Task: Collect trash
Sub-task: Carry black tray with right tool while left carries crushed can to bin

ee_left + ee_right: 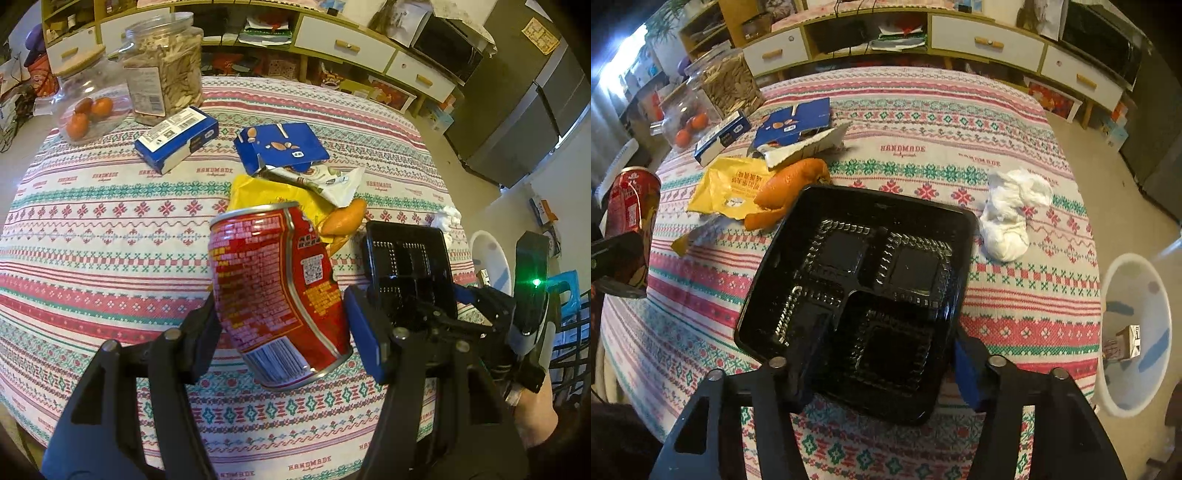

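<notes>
On right wrist view only: white bin (1134, 332) | left view: red can (277, 295) gripped

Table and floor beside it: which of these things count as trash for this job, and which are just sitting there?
For the job:
- red can, held in the left gripper
- black tray
- crumpled tissue
- yellow wrapper
- orange peel
- torn blue box
- white bin

Just lying about:
- seed jar
- fruit jar
- blue carton, possibly
</notes>
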The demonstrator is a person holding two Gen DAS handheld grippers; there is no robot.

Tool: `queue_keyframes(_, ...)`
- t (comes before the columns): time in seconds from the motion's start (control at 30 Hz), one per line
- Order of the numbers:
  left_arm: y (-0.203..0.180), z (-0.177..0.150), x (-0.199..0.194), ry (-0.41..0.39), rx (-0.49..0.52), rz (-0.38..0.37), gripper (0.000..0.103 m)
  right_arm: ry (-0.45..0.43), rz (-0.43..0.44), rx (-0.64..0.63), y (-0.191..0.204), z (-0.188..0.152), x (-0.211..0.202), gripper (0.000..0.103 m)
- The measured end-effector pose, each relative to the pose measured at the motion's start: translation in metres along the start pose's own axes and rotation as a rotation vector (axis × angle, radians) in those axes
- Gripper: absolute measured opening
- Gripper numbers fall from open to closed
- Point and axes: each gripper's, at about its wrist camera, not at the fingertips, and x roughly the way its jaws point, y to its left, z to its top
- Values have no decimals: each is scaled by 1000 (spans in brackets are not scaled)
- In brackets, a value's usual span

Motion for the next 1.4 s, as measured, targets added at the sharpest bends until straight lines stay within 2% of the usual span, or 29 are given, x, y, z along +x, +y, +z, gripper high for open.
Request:
queue_keyframes(0.27,-9,3,-6,-29,24,-13,65,-72,-12,7,-11,10,-26,58)
queue_keyframes(0.43,-28,5,-10,-65,81,3,65,-107,-25,53,-36,12,-45,58)
queue_keyframes(0.67,-54,9,-6,-83,131,-13,65,-144,-63,95,-69,9,-67,58)
queue_keyframes(0.97,-98,12,2,-103,175,-56,65,-161,-104,162,-119,-5,-90,58)
queue_keyframes(1.4,-185,4,31,-92,281,-141,65,-139,-171,327,-208,-49,-108,58)
